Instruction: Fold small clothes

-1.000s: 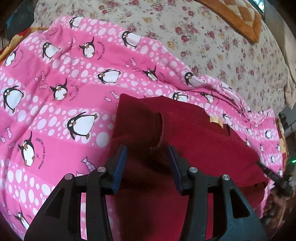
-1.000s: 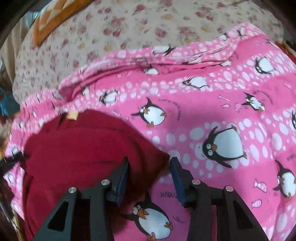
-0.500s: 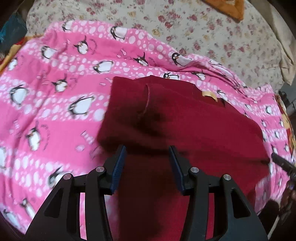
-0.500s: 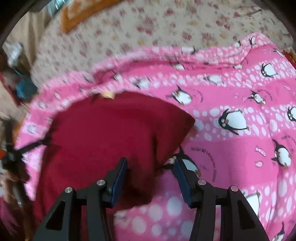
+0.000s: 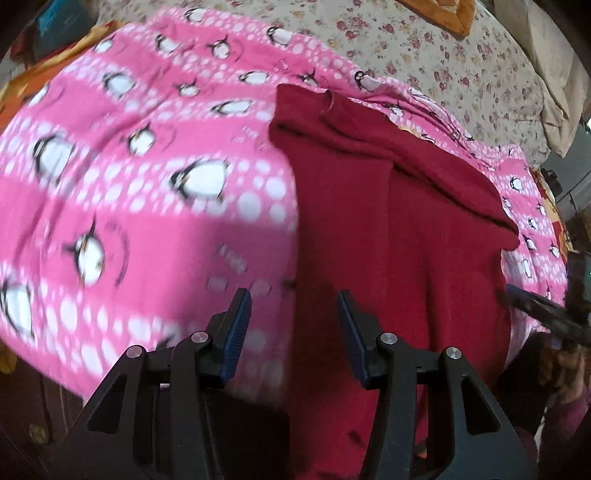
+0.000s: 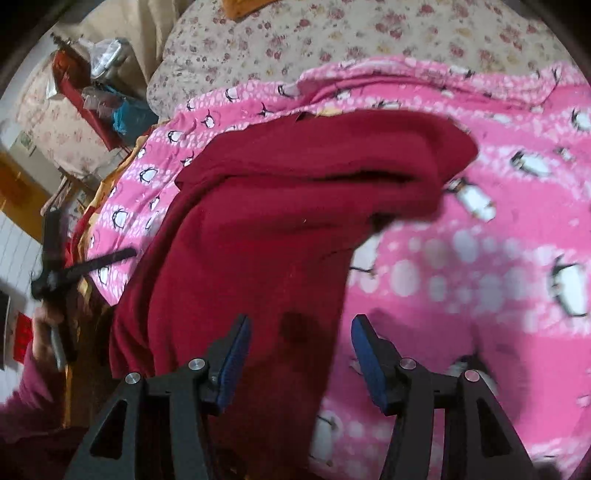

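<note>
A dark red garment [image 5: 399, 229] lies on a pink penguin blanket [image 5: 147, 221], its far end folded over toward me. The near part hangs over the bed's front edge. My left gripper [image 5: 293, 325] is open, and the garment's left edge runs between its blue pads [image 5: 236, 332] without touching them. In the right wrist view the garment [image 6: 280, 229] fills the middle. My right gripper [image 6: 299, 328] has its jaws opening; the garment's lower right part lies between them, with no pad pressing on it. Each gripper also shows in the other view, the right one [image 5: 535, 310] and the left one [image 6: 55, 273] in a hand.
A floral bedsheet [image 5: 461, 70] covers the bed beyond the blanket, with an orange patterned cushion [image 5: 439, 14] at the far end. A cluttered red shelf [image 6: 85, 96] stands beside the bed. The blanket drops off the bed's front edge just under my fingers.
Both grippers have drawn back from the folded far end toward the bed's front edge. The left one slid to the garment's left edge. The right jaws have widened.
</note>
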Demonstrator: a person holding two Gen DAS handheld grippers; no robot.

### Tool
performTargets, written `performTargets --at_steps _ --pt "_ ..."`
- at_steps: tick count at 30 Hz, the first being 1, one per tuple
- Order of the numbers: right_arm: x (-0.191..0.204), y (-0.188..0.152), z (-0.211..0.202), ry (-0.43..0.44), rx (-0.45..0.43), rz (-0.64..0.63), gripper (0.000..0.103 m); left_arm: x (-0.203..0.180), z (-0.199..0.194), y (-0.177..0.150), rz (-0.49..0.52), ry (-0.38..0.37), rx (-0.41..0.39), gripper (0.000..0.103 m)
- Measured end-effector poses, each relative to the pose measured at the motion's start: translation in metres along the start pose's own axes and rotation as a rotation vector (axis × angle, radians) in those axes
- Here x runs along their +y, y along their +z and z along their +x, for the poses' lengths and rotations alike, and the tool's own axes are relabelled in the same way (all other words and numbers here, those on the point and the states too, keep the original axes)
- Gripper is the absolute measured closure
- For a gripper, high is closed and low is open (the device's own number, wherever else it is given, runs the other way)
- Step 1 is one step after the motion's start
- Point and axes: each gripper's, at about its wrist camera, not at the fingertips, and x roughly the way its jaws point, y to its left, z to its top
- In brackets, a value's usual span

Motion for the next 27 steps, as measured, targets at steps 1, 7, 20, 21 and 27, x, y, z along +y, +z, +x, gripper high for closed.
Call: performTargets --at_steps 1,7,20,21,27 --pt "-0.001 0.001 0.009 -0.006 -0.005 0.017 0.049 0.003 -0.002 -0.004 -0.009 -0.002 0.0 0.056" --pt "0.005 0.004 0.013 -0.03 -0.045 -0.01 0.096 0.017 -0.016 -0.023 -0.051 -0.013 -0.009 0.056" --pt "-0.01 -0.03 -0.029 -0.103 -0.026 -0.01 0.097 0.014 -0.008 -0.058 -0.047 -0.036 0.045 0.056" --pt "-0.013 -0.031 -0.033 -0.09 -0.028 0.011 0.097 0.014 -0.007 -0.059 -0.046 -0.032 0.047 0.056" --pt "-0.01 -0.059 -0.039 0.038 0.077 0.047 0.045 0.016 0.002 -0.068 -0.041 -0.014 0.068 0.056"
